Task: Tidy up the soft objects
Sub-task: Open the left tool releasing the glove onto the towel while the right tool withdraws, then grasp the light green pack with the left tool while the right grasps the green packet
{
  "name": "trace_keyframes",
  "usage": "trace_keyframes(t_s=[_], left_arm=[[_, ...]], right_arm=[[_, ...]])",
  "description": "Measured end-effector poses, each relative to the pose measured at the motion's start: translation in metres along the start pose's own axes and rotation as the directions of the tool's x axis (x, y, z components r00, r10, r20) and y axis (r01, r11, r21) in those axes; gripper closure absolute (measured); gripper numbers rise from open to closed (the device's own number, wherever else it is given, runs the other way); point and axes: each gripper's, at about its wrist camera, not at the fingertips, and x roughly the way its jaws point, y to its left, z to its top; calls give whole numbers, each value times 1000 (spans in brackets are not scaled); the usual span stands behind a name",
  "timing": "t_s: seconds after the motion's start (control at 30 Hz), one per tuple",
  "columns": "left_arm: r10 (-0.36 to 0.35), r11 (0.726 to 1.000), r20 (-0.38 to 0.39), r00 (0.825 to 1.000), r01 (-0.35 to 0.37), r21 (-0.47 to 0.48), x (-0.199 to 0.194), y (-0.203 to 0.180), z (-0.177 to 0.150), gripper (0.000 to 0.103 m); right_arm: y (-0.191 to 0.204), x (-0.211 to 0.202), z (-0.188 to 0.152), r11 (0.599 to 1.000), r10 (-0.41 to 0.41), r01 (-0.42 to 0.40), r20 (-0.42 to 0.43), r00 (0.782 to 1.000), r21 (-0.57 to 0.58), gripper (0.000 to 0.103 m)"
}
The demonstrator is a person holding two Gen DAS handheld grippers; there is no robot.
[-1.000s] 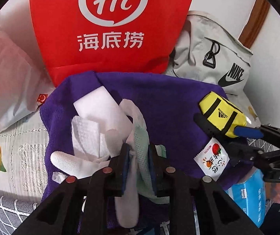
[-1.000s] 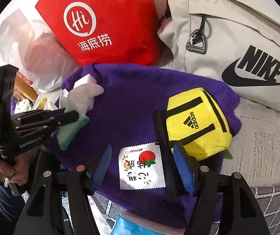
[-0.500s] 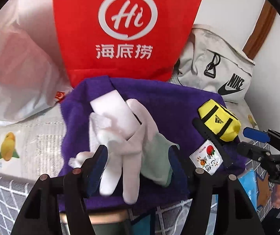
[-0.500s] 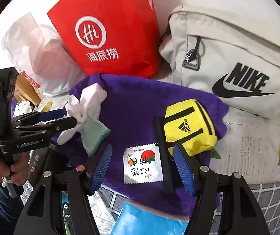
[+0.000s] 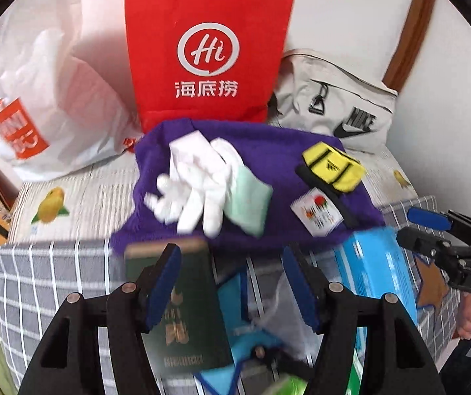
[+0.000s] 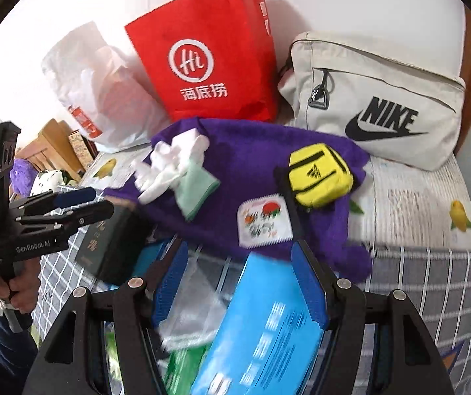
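Observation:
A purple towel (image 5: pixel 268 151) (image 6: pixel 255 151) lies spread on the bed. On its left lie white gloves (image 5: pixel 199 184) (image 6: pixel 166 161) with a mint green cloth (image 5: pixel 252 200) (image 6: pixel 196 187). On its right are a yellow Adidas pouch (image 5: pixel 332 169) (image 6: pixel 318 174) and a small white snack packet (image 5: pixel 318 212) (image 6: pixel 263 222). My left gripper (image 5: pixel 232 286) is open and empty, pulled back from the towel over a dark green box (image 5: pixel 182 309). My right gripper (image 6: pixel 240 283) is open and empty over a blue pack (image 6: pixel 268 329).
A red paper bag (image 5: pixel 207 56) (image 6: pixel 209 62), a white plastic bag (image 5: pixel 44 98) (image 6: pixel 103 92) and a grey Nike bag (image 5: pixel 337 108) (image 6: pixel 377 108) stand behind the towel. A grey checked blanket (image 5: pixel 44 279) (image 6: pixel 433 283) covers the near edge. The blue pack (image 5: pixel 377 270) lies by the towel's front right.
My left gripper opened, let go of the gloves and green cloth onto the towel, and drew back. My right gripper also drew back, still open.

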Motion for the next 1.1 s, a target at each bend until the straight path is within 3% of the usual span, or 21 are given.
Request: trace_keyframes(t_s=[0.33, 0.57, 0.93, 1.1], left_arm=[[-47, 999, -45, 998, 48, 19, -28, -22, -88, 37], [-118, 992, -113, 987, 113, -53, -19, -30, -143, 36], [-71, 991, -182, 981, 49, -123, 22, -52, -160, 25], [10, 999, -183, 983, -16, -31, 30, -65, -160, 25]], right_arm=[[15, -39, -61, 999, 22, -23, 30, 999, 45, 38], [21, -46, -95, 999, 27, -28, 20, 999, 45, 38], [6, -42, -126, 997, 25, -24, -5, 1000, 69, 38], [-2, -35, -132, 996, 25, -23, -23, 999, 82, 38]])
